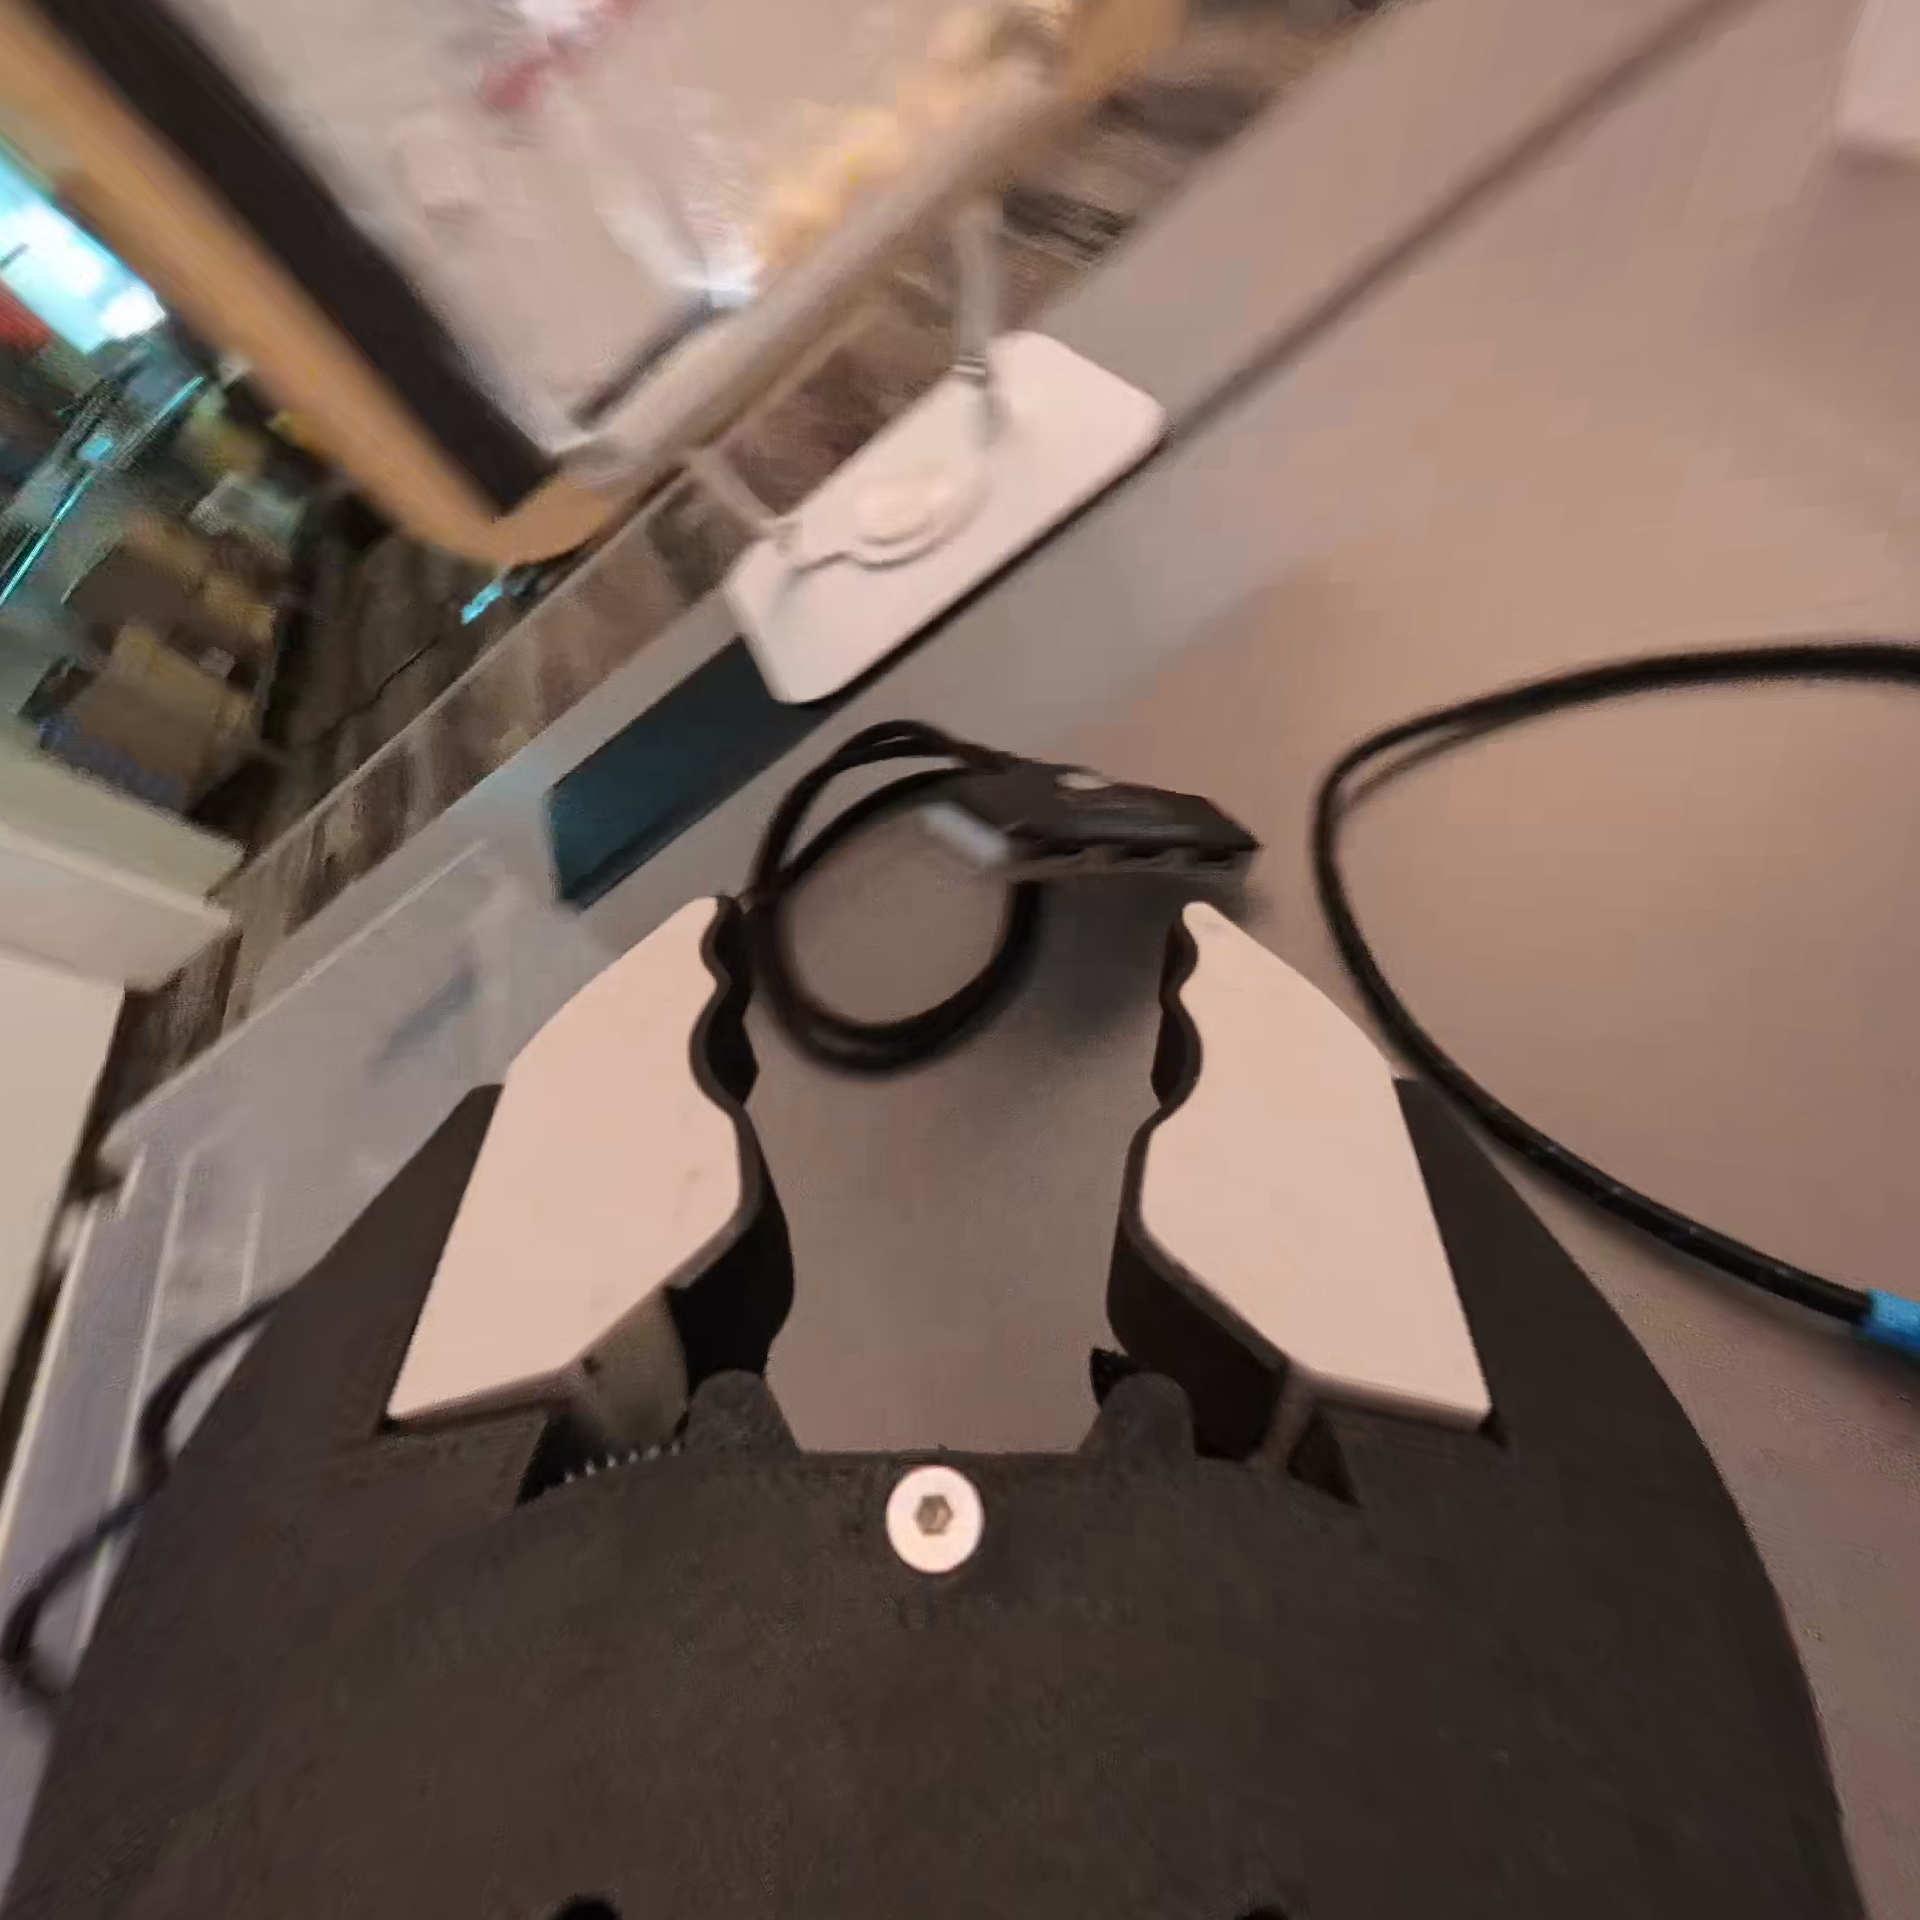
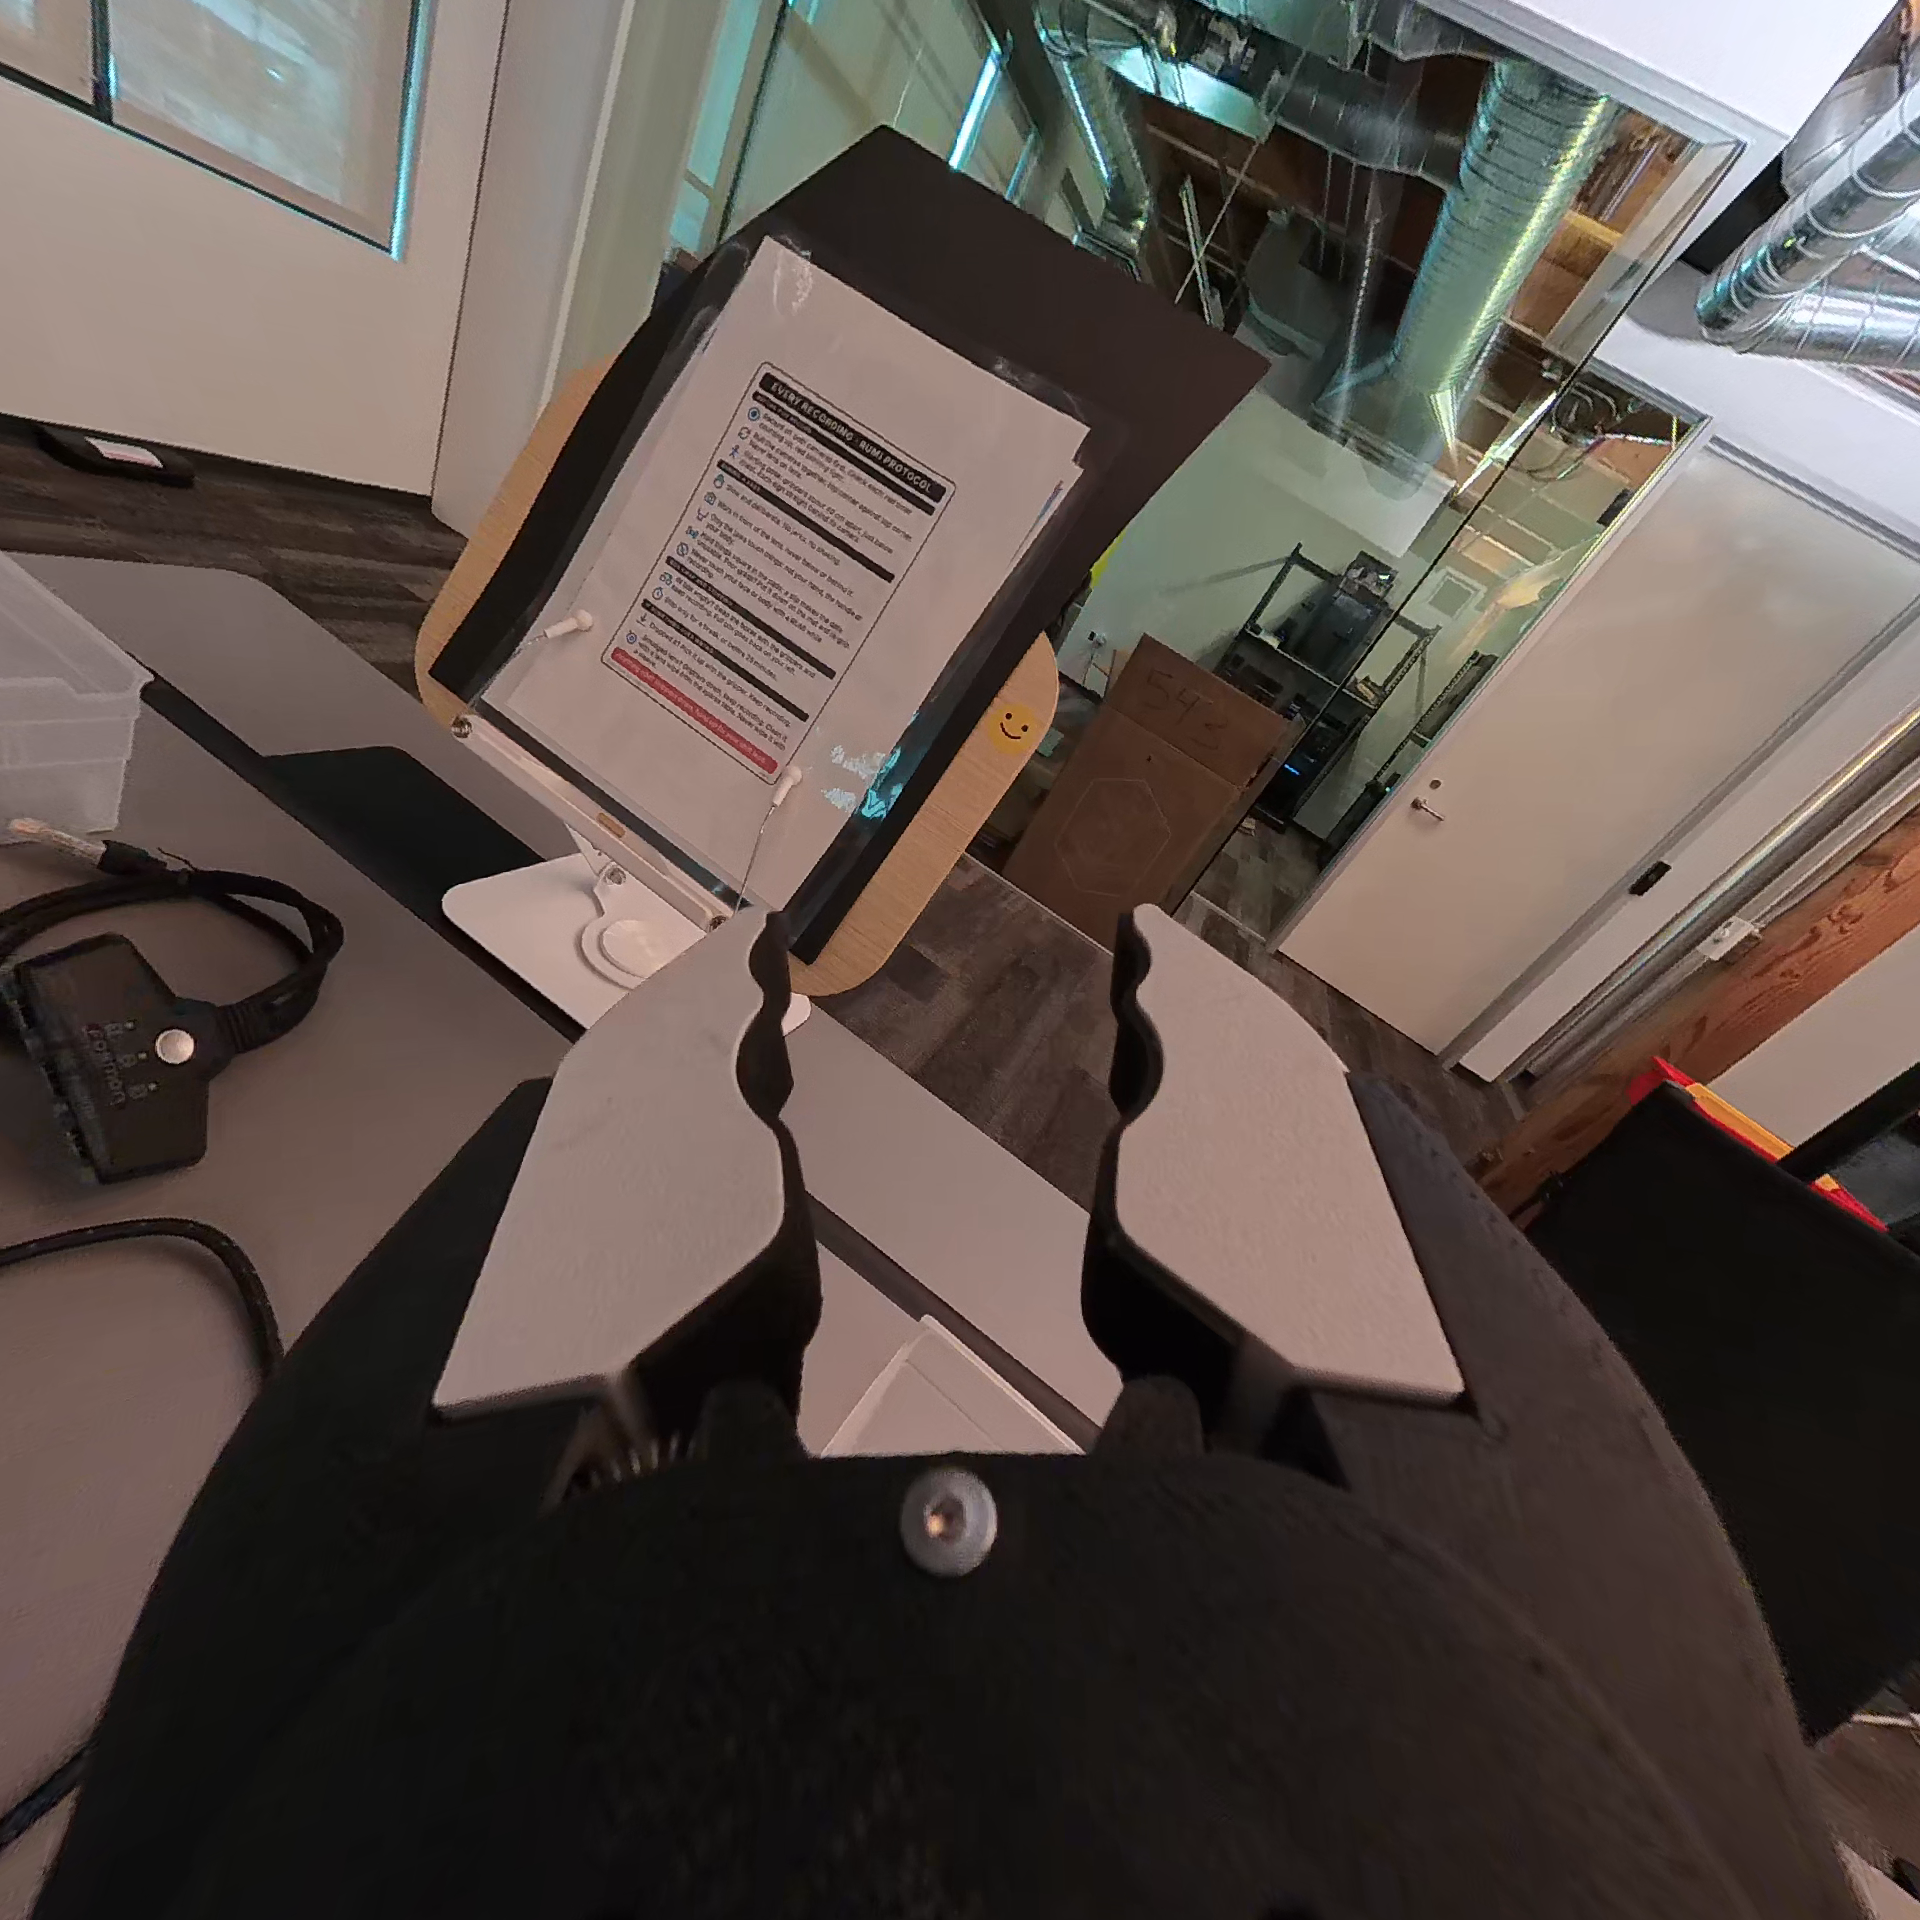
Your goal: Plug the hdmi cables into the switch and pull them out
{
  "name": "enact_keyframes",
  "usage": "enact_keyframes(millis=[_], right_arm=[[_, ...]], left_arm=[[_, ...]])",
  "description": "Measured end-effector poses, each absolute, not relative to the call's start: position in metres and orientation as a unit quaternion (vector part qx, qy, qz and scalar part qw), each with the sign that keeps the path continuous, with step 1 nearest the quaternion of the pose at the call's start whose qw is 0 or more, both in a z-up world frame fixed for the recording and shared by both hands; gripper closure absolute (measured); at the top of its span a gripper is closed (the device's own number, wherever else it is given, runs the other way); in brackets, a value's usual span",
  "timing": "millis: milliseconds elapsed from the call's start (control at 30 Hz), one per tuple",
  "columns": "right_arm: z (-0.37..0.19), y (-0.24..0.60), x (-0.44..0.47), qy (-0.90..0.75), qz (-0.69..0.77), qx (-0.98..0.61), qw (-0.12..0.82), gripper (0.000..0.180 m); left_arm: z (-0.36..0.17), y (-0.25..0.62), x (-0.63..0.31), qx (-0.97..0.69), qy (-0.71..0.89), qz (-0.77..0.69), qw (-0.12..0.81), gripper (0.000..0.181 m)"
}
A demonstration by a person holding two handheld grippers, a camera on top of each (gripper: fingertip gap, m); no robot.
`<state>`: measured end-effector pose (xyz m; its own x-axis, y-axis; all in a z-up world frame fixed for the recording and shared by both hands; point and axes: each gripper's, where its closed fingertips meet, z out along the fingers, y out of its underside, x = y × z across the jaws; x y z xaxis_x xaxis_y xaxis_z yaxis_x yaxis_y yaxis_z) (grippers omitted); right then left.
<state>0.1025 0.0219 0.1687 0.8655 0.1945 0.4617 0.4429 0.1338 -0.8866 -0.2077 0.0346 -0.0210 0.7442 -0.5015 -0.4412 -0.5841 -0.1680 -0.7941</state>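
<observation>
The black HDMI switch (image 1: pixel 1117 826) lies flat on the grey table, its thin black lead coiled in a loop (image 1: pixel 894 977) toward me. My left gripper (image 1: pixel 951 920) is open and empty, low over the table, with the switch just beyond its fingertips. A black HDMI cable (image 1: pixel 1455 1060) with a blue collar curves across the table on the right. In the right wrist view the switch (image 2: pixel 114 1060) sits at the far left with its coiled lead (image 2: pixel 239 935), and a black cable (image 2: pixel 208 1262) lies near it. My right gripper (image 2: pixel 945 940) is open and empty, raised and aimed off past the table edge.
A white stand (image 2: pixel 540 925) holds a clear-framed printed sheet (image 2: pixel 769 561) at the table's far edge; its base also shows in the left wrist view (image 1: pixel 935 530). A clear plastic bin (image 2: pixel 52 717) stands at the left. A cardboard box (image 2: pixel 1143 779) sits on the floor beyond.
</observation>
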Motion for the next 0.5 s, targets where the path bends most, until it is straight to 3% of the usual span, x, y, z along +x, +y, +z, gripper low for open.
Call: enact_keyframes(millis=[233,367,500], right_arm=[[0.167,0.024,0.100,-0.246,-0.082,-0.653,0.711,0.119],[0.164,0.028,0.090,-0.259,-0.084,-0.655,0.705,0.119],[0.159,0.032,0.081,-0.273,-0.097,-0.660,0.693,0.119]], left_arm=[[0.025,0.031,-0.417,-0.799,0.125,0.071,0.583,0.112],[0.019,0.051,-0.478,-0.811,0.154,0.115,0.553,0.122],[-0.013,0.078,-0.512,-0.832,0.253,0.227,0.439,0.123]])
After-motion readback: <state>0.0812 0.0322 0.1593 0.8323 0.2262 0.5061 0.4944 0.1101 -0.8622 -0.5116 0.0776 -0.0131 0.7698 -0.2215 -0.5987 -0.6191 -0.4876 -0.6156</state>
